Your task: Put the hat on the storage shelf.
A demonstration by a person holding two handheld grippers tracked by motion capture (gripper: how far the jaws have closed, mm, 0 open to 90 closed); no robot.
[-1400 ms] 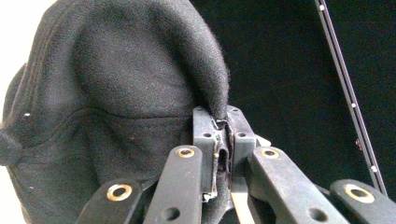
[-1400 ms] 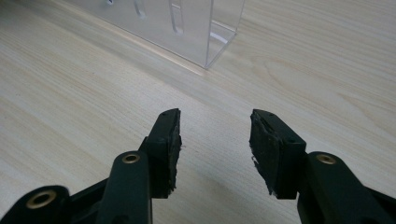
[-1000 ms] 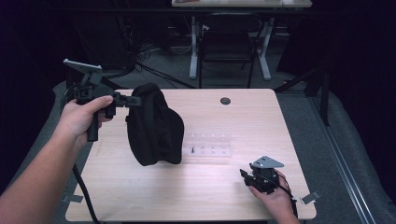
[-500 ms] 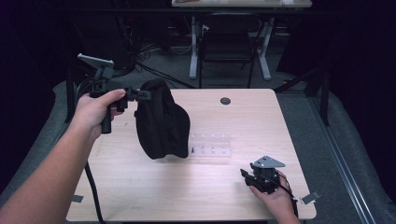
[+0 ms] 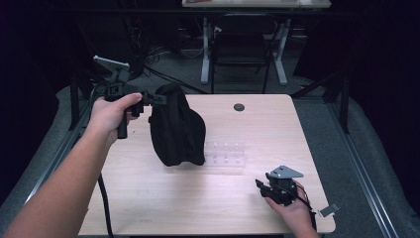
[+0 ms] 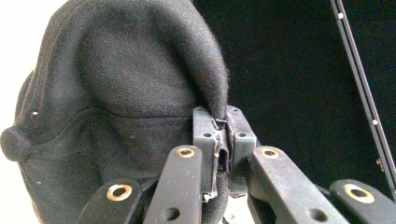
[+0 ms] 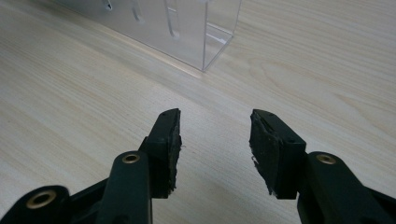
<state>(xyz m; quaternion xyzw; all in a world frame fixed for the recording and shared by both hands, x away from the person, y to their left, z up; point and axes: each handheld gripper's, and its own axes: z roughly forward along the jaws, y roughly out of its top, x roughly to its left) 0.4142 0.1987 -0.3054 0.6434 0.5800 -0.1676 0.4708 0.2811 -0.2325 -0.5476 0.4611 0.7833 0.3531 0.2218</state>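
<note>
Left tongs (image 5: 161,98) clench the black cap (image 5: 177,130) by its edge, hanging above the counter (image 5: 148,198) at ten o'clock. Right tongs (image 7: 215,140) rest released at five o'clock. Next, probably setting it down.

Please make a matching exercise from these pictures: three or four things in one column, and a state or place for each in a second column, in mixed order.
Things:
1. left gripper
2. right gripper
3. black cap
4. clear plastic box

States:
A. open, low over the table near its right front corner
B. hangs from a gripper
C. shut on fabric
D. lies on the table beside the cap

Pairs: 1-C, 2-A, 3-B, 4-D
</note>
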